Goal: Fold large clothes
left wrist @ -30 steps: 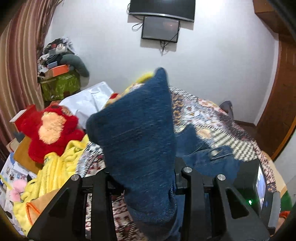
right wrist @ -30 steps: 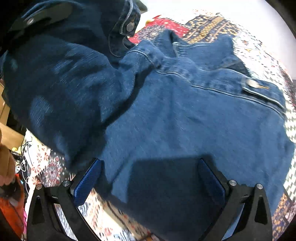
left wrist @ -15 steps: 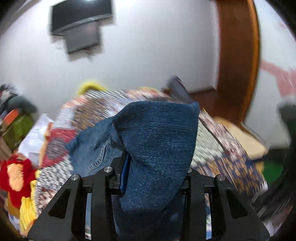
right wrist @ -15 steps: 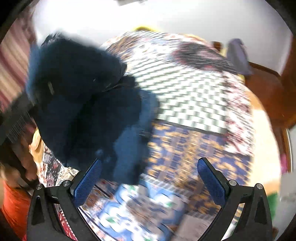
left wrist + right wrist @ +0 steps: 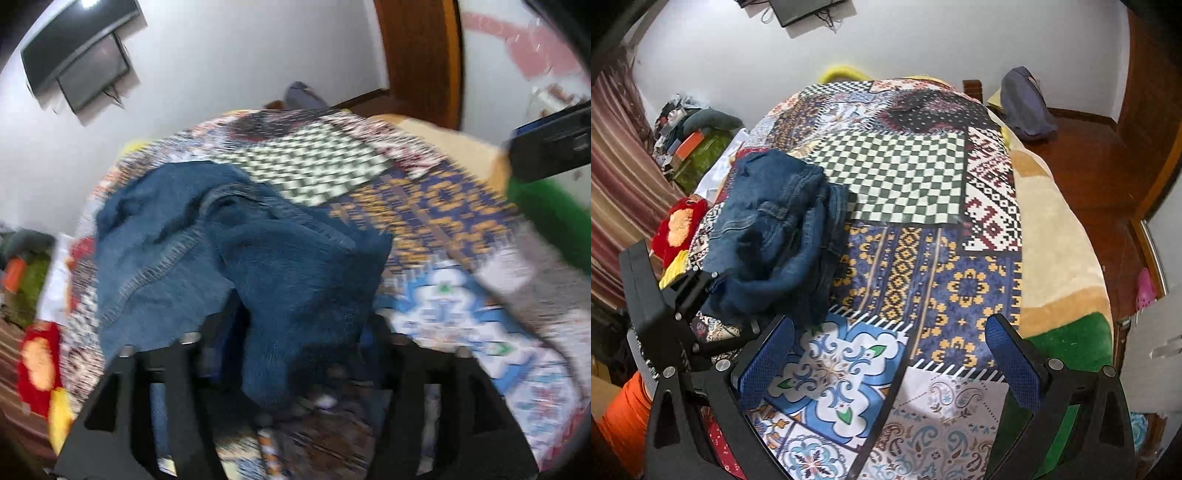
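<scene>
A blue denim jacket [image 5: 775,229] lies bunched in a heap on the left side of the patchwork bedspread [image 5: 923,258]. My left gripper [image 5: 295,347] is shut on a fold of the denim jacket [image 5: 258,258] and holds it low over the bed; it also shows at the left of the right wrist view [image 5: 698,291]. My right gripper [image 5: 886,362] is open and empty, above the near part of the bed, to the right of the heap.
A red and yellow plush toy [image 5: 677,229] lies at the bed's left edge. Boxes and clutter [image 5: 690,147] stand by the striped curtain. A grey-blue bag [image 5: 1027,107] sits on the wooden floor at the far right. A screen [image 5: 85,70] hangs on the wall.
The jacket has dropped from spread and lifted into a crumpled heap on the bed's left. My right gripper has pulled back from it. My left gripper has swung right and down with the denim.
</scene>
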The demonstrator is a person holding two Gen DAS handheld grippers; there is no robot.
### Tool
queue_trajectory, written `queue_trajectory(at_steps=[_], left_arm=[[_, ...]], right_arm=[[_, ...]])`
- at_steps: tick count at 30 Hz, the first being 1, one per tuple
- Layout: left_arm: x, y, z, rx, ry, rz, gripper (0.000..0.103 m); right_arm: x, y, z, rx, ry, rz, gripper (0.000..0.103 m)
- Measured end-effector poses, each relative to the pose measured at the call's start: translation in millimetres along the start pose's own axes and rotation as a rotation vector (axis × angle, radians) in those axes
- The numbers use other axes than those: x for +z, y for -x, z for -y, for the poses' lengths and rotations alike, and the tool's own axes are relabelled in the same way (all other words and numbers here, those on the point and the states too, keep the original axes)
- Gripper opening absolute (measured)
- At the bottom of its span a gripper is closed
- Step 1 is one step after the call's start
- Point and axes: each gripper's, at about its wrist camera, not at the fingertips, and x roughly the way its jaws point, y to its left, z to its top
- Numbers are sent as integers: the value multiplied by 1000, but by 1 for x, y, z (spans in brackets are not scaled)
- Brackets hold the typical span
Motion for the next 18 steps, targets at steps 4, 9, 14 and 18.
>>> queue_trajectory(at_steps=[4, 9, 14, 18], left_arm=[[-3, 23, -3, -37, 56, 18, 78], [-11, 59, -40, -33, 169, 71, 79], [-22, 86, -95, 78, 249, 126, 97], [-34, 81, -131, 150, 282, 87, 99]], right_arm=[[6, 8, -15, 25, 30, 26, 103], [18, 13, -39, 60, 75, 55, 103], [31, 2, -79, 105, 147, 65, 103], [38, -21, -111, 133, 209, 42, 103]])
